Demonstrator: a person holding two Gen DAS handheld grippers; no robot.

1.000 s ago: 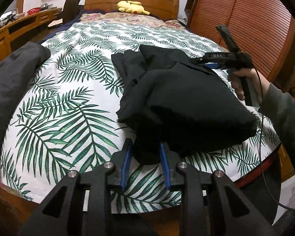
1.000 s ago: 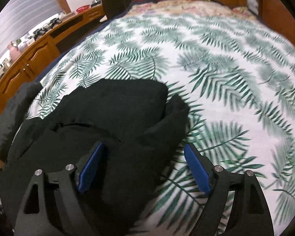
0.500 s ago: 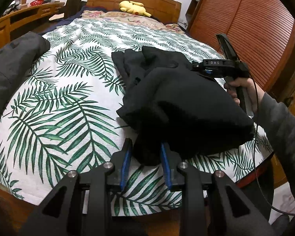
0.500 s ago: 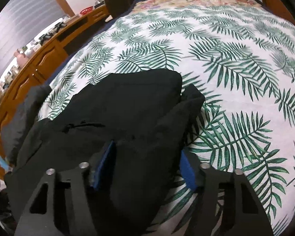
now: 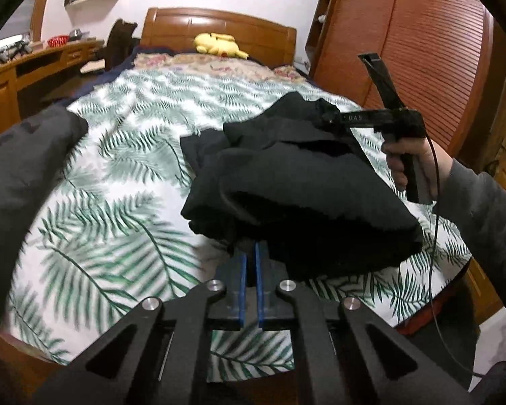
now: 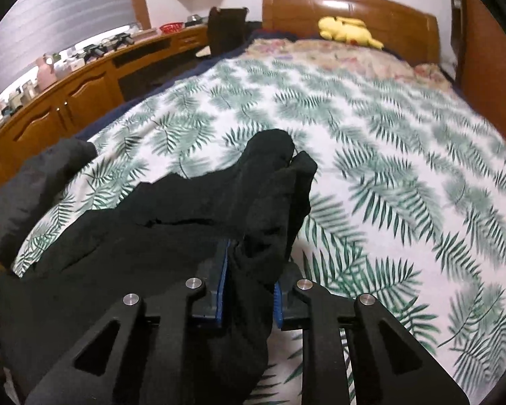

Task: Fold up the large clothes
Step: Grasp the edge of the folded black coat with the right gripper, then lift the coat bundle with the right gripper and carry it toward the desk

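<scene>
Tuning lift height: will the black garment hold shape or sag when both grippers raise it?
Likely sags: the black garment already droops between the left gripper and right gripper. Bunched folds suggest thick, fairly heavy cloth. Probably not slippery; it wads between the pads.

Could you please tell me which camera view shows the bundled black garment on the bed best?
The left wrist view: the bundled black garment appears nearly whole there, with the right claw gripping its far edge. The right wrist view shows only one bunched side, close up and cut off by the frame.
</scene>
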